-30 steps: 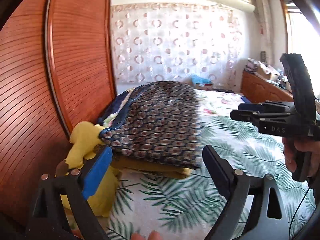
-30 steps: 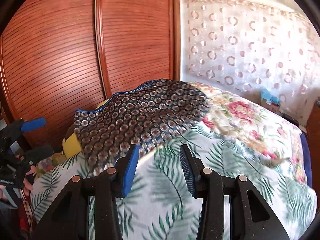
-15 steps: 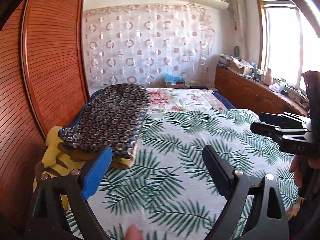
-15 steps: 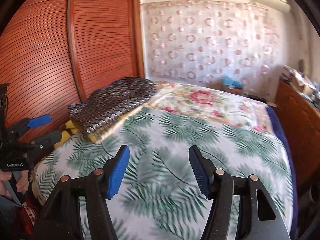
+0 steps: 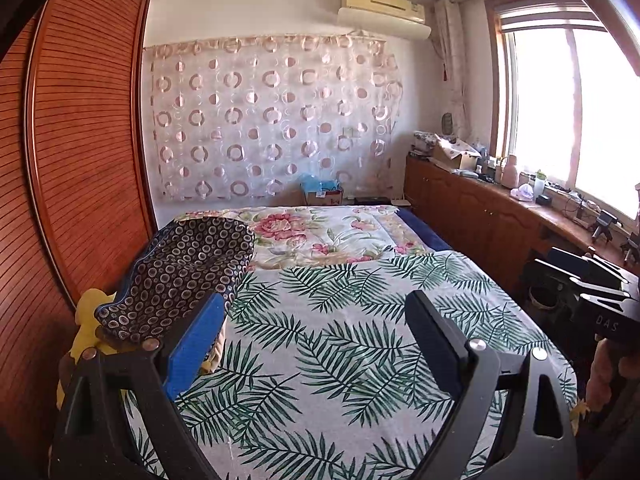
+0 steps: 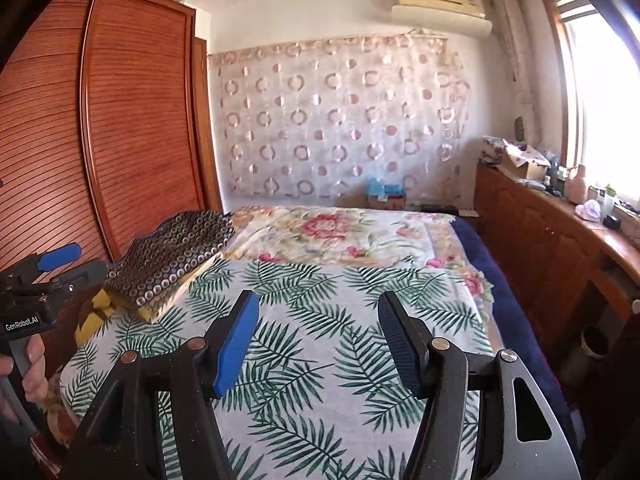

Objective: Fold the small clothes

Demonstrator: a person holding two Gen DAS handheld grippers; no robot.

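Note:
A folded dark garment with a ring pattern (image 5: 180,276) lies on top of a small stack at the left edge of the bed, and shows again in the right wrist view (image 6: 172,260). Yellow cloth (image 5: 86,328) sticks out under it. My left gripper (image 5: 316,300) hangs open over the palm-leaf sheet (image 5: 340,344), to the right of the stack, with nothing between its fingers. My right gripper (image 6: 318,298) is open too, over the middle of the sheet and apart from the stack. Each gripper shows at the edge of the other's view.
A slatted wooden wardrobe (image 5: 80,160) stands close along the bed's left side. A floral quilt (image 5: 320,236) covers the far end of the bed. On the right, a low wooden cabinet (image 5: 480,216) with clutter on top runs under the window.
Both grippers have drawn back and risen away from the folded stack, which now looks smaller and further left. The right gripper's jaws have widened. Neither holds anything.

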